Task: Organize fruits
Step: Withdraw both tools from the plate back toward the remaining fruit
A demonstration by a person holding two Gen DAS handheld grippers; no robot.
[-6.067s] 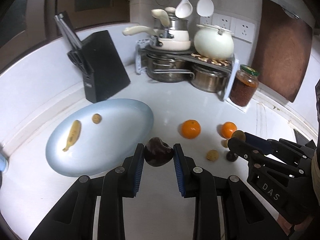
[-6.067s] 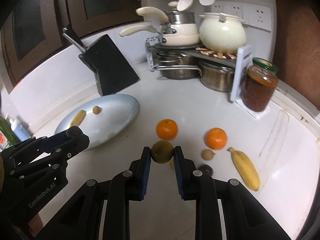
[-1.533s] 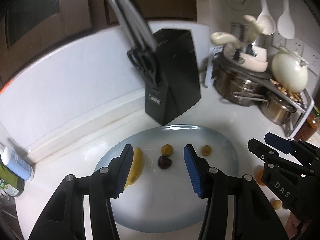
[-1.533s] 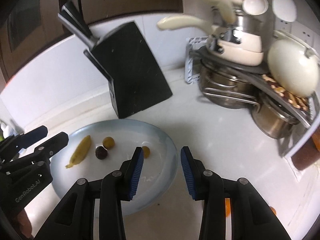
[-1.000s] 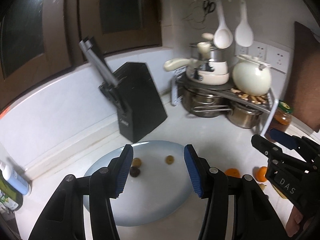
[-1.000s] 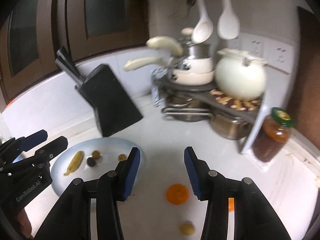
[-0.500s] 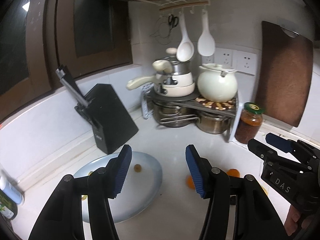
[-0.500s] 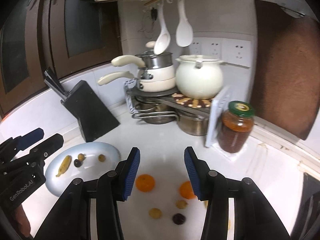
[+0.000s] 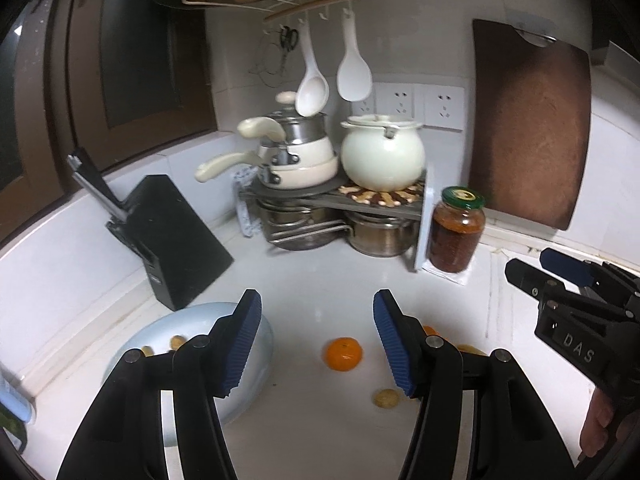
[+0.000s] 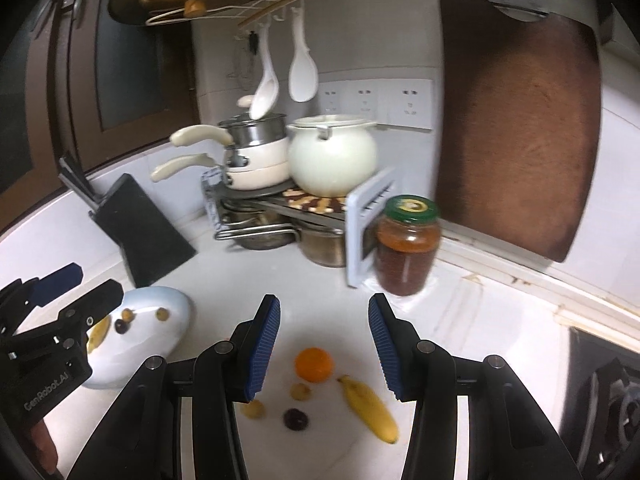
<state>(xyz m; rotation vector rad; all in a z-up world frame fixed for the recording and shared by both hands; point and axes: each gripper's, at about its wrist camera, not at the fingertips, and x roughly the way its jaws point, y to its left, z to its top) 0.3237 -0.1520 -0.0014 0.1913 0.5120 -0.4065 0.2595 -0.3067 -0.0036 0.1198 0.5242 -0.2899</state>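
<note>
My left gripper (image 9: 318, 344) is open and empty, held above the white counter. An orange (image 9: 343, 354) and a small tan fruit (image 9: 386, 398) lie below it. The pale blue plate (image 9: 256, 364) at lower left holds small fruits (image 9: 176, 342). My right gripper (image 10: 324, 354) is open and empty above an orange (image 10: 314, 364), a banana (image 10: 370, 408), a dark plum (image 10: 296, 419) and two small tan fruits (image 10: 300, 391). In the right wrist view the plate (image 10: 176, 304) holds a small banana (image 10: 98, 336), a dark fruit (image 10: 121, 326) and small tan fruits.
A black knife block (image 9: 176, 236) stands behind the plate. A rack with pots (image 9: 332, 208) and a jar (image 9: 456, 232) fill the back corner. A wooden cutting board (image 9: 528, 124) leans on the right wall. Ladles hang above.
Both grippers let go of their fruits on the plate, opened, then rose and swung right, away from the plate, toward the loose fruits on the counter.
</note>
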